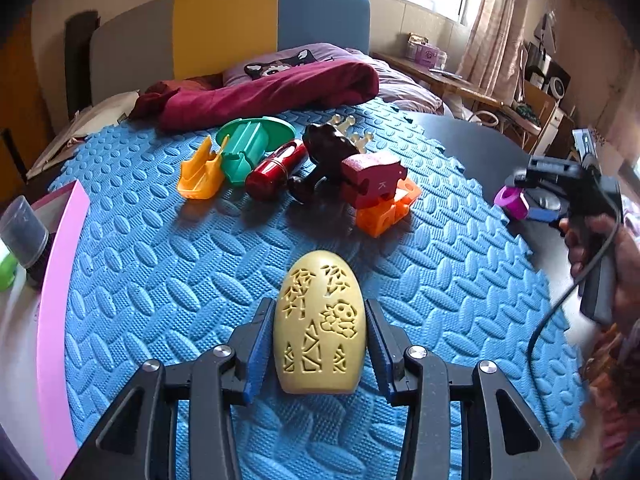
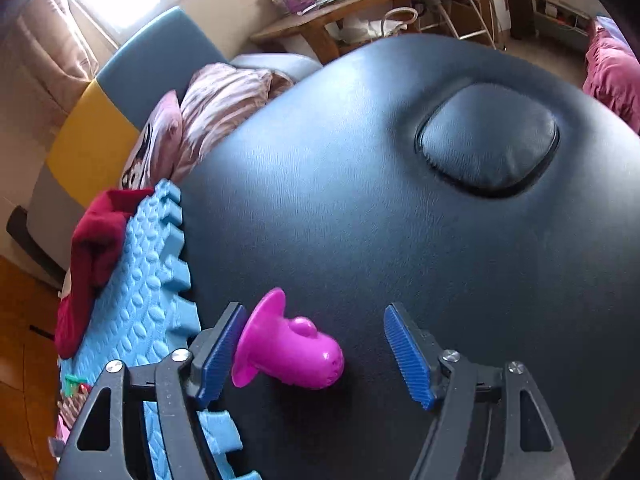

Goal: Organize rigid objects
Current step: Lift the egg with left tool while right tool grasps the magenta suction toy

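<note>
Blue foam mat (image 1: 168, 280) covers most of the worktop, meeting dark padded leather (image 2: 360, 200) on the right. Toys cluster at the mat's far side: green dish (image 1: 256, 136), red cylinder (image 1: 276, 168), orange block (image 1: 384, 212). The left hand-held gripper (image 1: 318, 344) clamps a cream carved egg (image 1: 320, 320). The right hand-held gripper (image 2: 316, 352) stands open around a magenta flanged piece (image 2: 288, 352), lying on the leather, flange against one pad.

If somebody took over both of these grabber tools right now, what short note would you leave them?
Left gripper: shut on the beige egg-shaped piece, over the blue foam mat.
Right gripper: open around the magenta piece, which lies on the dark padded surface.
Left: a pile of toys remains on the mat, among them an orange scoop, a green piece and a red cylinder.
</note>
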